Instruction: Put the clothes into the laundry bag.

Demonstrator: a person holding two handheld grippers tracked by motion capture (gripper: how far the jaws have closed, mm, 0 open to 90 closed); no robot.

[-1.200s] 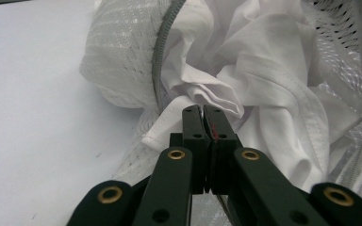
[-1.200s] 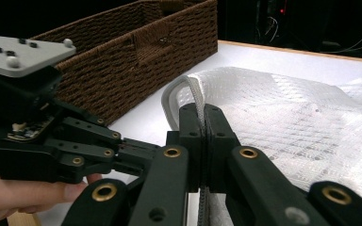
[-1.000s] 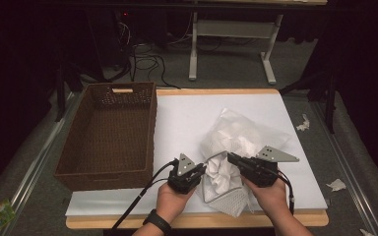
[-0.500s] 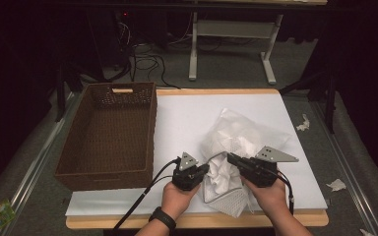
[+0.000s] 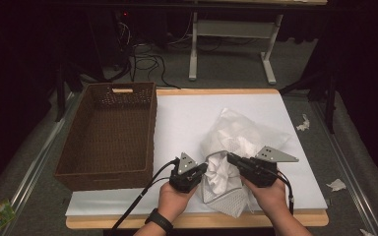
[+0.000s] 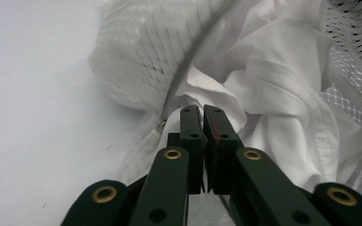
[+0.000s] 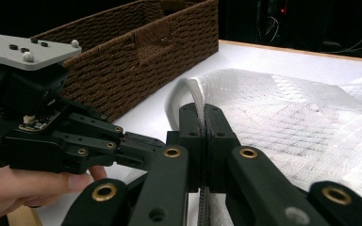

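Both grippers are matte black: the left gripper (image 5: 203, 169) and right gripper (image 5: 232, 160) each carry a grey three-cornered plate, brass-ringed pivots and a trailing black cable. A black wristwatch (image 5: 158, 220) circles the left wrist.

The left claw (image 6: 202, 112) rises from six o'clock, its two black jaws pressed together on the edge of a white mesh bag (image 6: 136, 52). From the jaw tips a grey zipper strip (image 6: 193, 52) runs up toward one o'clock. Crumpled white cloth (image 6: 283, 84) spills from the bag's mouth at two to four o'clock. The white tabletop (image 6: 33, 103) lies at nine o'clock.
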